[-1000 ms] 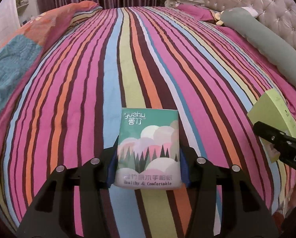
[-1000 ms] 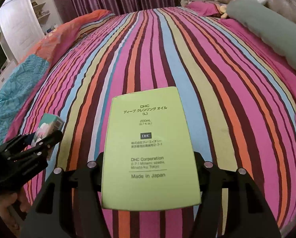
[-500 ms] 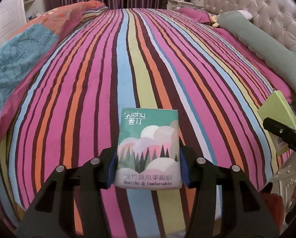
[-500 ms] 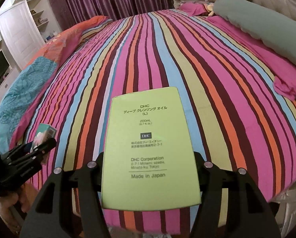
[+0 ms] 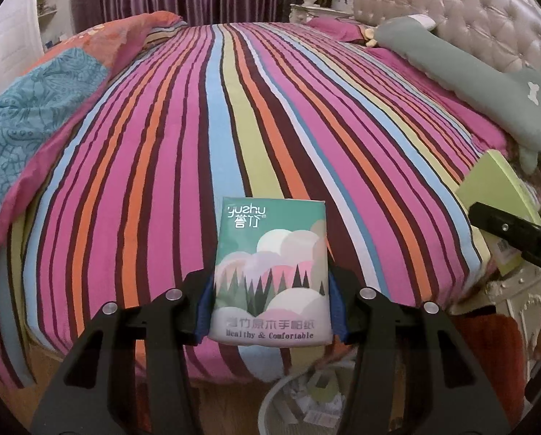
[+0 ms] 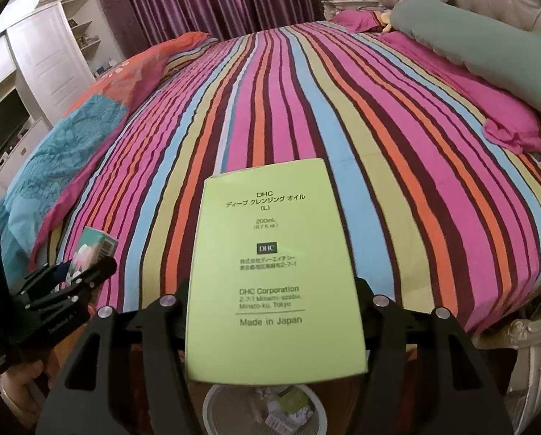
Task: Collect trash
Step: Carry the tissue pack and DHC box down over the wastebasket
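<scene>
My left gripper (image 5: 270, 304) is shut on a green tissue pack (image 5: 272, 272) printed with trees and clouds, held in the air off the bed's near edge. My right gripper (image 6: 274, 311) is shut on a flat lime-green DHC box (image 6: 274, 264). That box also shows at the right of the left wrist view (image 5: 495, 195), and the tissue pack at the left of the right wrist view (image 6: 94, 246). A white round trash bin (image 6: 212, 406) with paper scraps inside stands on the floor below both grippers; its rim also shows in the left wrist view (image 5: 270, 391).
A bed with a striped cover (image 5: 234, 108) fills the view ahead. A long grey-green pillow (image 5: 487, 83) lies by the tufted headboard (image 5: 469, 7). A blue and orange quilt (image 5: 34, 101) lies at left. A white carved bed frame (image 6: 531, 344) is at right.
Both grippers have drawn back off the bed with their loads still held. The bed's near edge, the floor and the trash bin have come into view below them.
</scene>
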Demonstrator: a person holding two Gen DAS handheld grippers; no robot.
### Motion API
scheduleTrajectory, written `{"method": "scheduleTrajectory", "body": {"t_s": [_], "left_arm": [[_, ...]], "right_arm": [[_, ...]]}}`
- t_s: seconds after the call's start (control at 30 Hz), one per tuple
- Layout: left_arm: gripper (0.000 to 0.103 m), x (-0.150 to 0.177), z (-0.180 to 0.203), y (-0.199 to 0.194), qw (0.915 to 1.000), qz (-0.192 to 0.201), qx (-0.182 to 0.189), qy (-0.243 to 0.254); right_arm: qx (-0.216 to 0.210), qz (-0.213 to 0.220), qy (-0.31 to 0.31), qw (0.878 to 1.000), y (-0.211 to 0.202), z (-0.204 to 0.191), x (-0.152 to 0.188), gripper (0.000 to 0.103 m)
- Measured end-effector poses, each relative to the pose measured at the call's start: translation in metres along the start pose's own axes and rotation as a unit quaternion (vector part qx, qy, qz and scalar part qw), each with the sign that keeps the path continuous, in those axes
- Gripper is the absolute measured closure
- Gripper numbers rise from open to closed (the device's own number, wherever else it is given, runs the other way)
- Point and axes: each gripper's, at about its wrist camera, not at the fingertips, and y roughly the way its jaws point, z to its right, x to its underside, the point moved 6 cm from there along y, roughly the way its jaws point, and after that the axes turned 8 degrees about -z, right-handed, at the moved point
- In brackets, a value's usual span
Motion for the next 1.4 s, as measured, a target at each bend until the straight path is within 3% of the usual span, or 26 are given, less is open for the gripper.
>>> {"method": "scheduleTrajectory", "body": {"t_s": [0.2,0.5,0.77,1.17,1.4], "left_arm": [[0.053,0.036,0.008,-0.004,0.9999,-0.012,0.01,-0.003],[0.053,0.083,0.023,0.0,0.9991,-0.03,-0.005,0.029],[0.053,0.118,0.028,0.008,0.9982,-0.057,0.005,0.017],[0.053,0.171,0.034,0.034,0.9919,-0.122,0.028,-0.025],[0.053,0.194,0.045,0.056,0.9832,-0.174,0.038,-0.037]], "right_arm": [[-0.002,-0.007,-0.007,1.0,-0.002,-0.007,0.026,0.047],[-0.005,-0.022,-0.008,1.0,-0.004,-0.013,0.06,0.047],[-0.005,-0.043,-0.002,0.999,0.003,-0.013,0.089,0.047],[-0.008,-0.107,0.036,0.994,0.029,-0.005,0.142,0.047],[-0.007,-0.149,0.061,0.987,0.05,0.002,0.162,0.047]]}}
